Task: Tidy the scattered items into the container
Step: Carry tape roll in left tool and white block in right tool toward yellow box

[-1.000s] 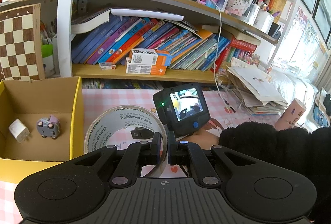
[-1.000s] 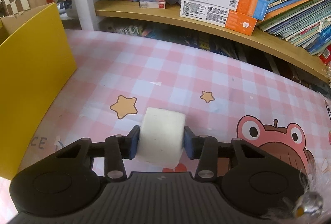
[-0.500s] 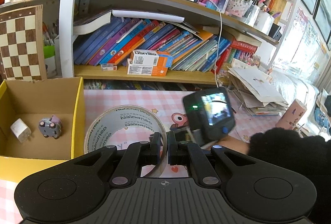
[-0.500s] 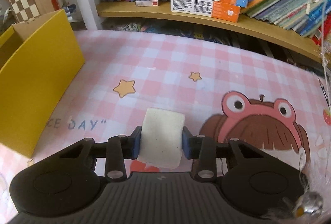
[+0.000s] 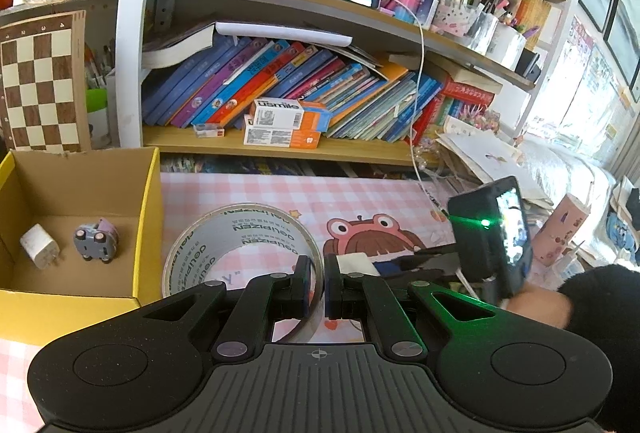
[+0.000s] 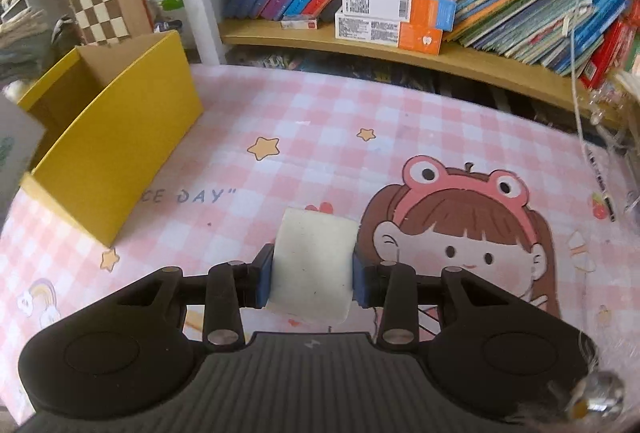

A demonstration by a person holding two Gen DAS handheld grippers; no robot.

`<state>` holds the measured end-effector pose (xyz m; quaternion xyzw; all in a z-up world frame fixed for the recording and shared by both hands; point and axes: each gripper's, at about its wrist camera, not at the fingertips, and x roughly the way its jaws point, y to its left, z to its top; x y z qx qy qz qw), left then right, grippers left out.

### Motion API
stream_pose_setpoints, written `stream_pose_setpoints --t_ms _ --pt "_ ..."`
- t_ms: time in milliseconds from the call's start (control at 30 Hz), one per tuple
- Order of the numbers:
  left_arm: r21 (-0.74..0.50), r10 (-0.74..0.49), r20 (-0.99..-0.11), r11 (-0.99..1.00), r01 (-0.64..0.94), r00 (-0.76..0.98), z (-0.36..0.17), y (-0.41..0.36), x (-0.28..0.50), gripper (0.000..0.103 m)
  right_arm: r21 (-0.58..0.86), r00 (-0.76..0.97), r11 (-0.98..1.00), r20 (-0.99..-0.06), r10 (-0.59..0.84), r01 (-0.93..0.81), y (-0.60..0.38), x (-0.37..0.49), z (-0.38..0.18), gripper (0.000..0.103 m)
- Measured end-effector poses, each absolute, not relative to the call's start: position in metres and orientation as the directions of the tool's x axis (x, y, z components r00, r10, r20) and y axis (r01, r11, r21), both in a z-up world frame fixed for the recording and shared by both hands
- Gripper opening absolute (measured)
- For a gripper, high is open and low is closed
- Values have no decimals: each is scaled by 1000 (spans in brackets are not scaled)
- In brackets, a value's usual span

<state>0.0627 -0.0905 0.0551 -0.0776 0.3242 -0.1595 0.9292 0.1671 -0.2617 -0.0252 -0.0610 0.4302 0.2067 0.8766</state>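
My left gripper (image 5: 315,283) is shut on the rim of a clear tape roll (image 5: 240,245) and holds it just right of the yellow cardboard box (image 5: 148,233). The box holds a white charger (image 5: 39,246) and a small purple toy car (image 5: 96,240). My right gripper (image 6: 312,281) is shut on a white sponge block (image 6: 314,265) and holds it above the pink checked mat (image 6: 320,137); it also shows in the left wrist view (image 5: 354,262). The box (image 6: 120,141) stands to its left.
A bookshelf (image 5: 280,149) with books and orange-white cartons (image 6: 392,15) runs along the back edge. A chessboard (image 5: 38,85) stands behind the box. Papers (image 5: 492,161) pile at the right. A white cable (image 6: 578,53) hangs at the right.
My right gripper has risen and pulled back to the right with the sponge block, so more of the mat shows. My left gripper has barely moved with the tape roll.
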Motion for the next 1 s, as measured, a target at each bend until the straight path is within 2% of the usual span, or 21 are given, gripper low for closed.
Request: stream_pose_setpoints --t_ms 467,1000 --pt "-279 -361 -563 930 240 744 51 -85 55 5 73 552 901 -768 324 -427 -265 141 -4 36" --pt "-272 -435 -542 900 340 719 61 -40 56 5 100 619 931 -722 311 -351 -229 116 25 36"
